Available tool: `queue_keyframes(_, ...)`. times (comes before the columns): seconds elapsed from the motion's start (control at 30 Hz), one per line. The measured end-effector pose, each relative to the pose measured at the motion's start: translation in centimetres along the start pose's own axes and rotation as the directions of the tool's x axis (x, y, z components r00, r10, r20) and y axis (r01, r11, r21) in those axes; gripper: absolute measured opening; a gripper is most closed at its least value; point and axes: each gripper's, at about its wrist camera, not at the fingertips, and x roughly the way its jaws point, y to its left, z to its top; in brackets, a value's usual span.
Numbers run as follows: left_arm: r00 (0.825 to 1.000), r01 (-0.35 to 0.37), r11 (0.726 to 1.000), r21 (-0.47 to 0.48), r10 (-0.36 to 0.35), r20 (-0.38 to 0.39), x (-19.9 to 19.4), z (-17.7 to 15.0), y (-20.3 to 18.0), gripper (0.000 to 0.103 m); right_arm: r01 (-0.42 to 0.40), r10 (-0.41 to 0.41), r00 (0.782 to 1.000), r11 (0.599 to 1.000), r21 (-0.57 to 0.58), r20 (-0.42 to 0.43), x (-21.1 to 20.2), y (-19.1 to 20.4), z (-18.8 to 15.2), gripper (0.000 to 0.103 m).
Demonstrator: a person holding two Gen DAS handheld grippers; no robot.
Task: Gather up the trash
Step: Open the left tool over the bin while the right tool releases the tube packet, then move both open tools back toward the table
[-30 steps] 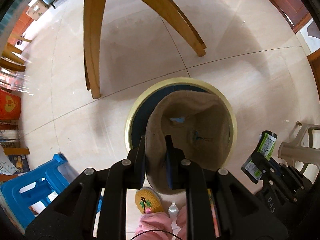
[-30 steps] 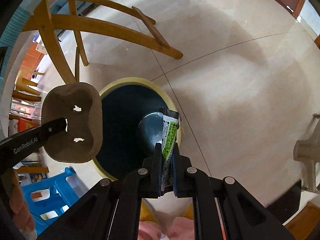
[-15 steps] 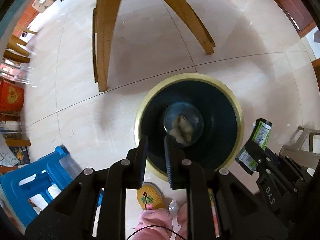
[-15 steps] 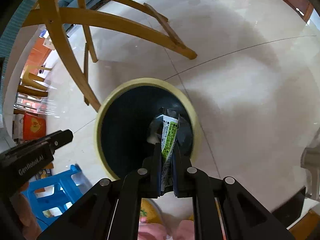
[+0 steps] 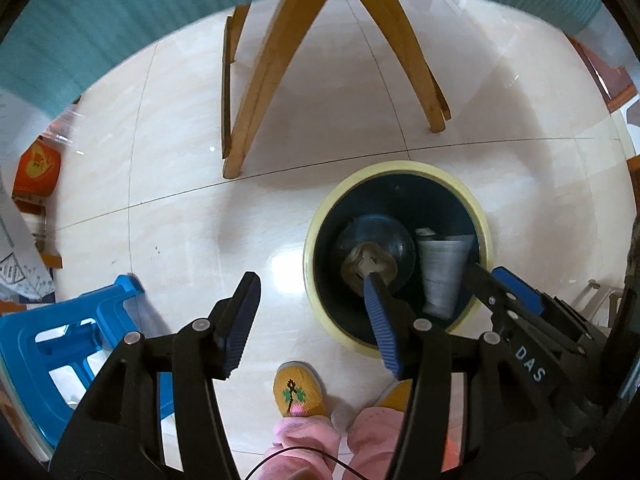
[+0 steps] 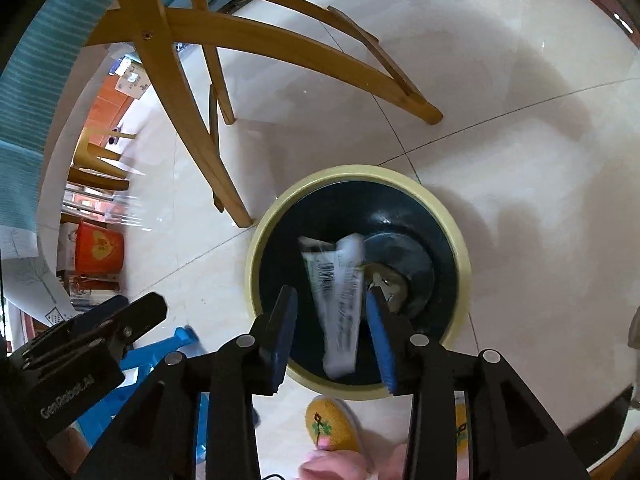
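Over the round dark bin with the pale yellow rim, the jaws of the right gripper are being opened, and the silvery printed snack wrapper is being let fall between the pads, blurred and no longer pinched as it was half a second ago. At the bin's bottom the brown moulded-pulp cup carrier is lying, where a second ago it was being held above the rim. At nine o'clock of the bin, the left gripper is being opened wide, with nothing between its pads. Both pieces are judged collected.
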Motion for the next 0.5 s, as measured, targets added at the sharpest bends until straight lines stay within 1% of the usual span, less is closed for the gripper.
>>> queue_keyframes(0.07,1.0,0.006,1.0,-0.01,-0.006,0.001,-0.9,-0.2,0.5,0.051,0.004,-0.004,1.0,1.0,0.001,-0.005,-0.4,0.2,-0.1,0.038)
queue_keyframes(0.13,1.0,0.012,1.0,-0.018,-0.012,0.006,-1.9,-0.4,0.7,0.051,0.009,-0.009,1.0,1.0,-0.001,-0.005,-0.9,0.5,0.2,0.041)
queue_keyframes(0.17,1.0,0.015,1.0,-0.019,-0.014,0.012,-2.6,-0.4,0.8,0.051,0.012,-0.012,1.0,1.0,-0.005,-0.005,-1.1,0.9,0.4,0.044)
queue_keyframes(0.23,1.0,0.02,1.0,-0.019,-0.019,0.025,-4.3,-0.4,0.9,0.051,0.012,-0.012,1.0,1.0,-0.01,-0.003,-1.8,1.2,0.6,0.045)
queue_keyframes(0.37,0.998,0.04,0.999,-0.022,-0.039,0.047,-8.0,-0.5,1.7,0.051,0.003,-0.003,1.0,1.0,-0.023,0.004,-4.7,2.2,0.6,0.045)
queue_keyframes(0.5,0.995,0.074,0.997,-0.024,-0.072,0.067,-13.3,-0.4,2.9,0.051,-0.012,0.012,1.0,1.0,-0.026,0.005,-9.0,3.7,0.0,0.046)
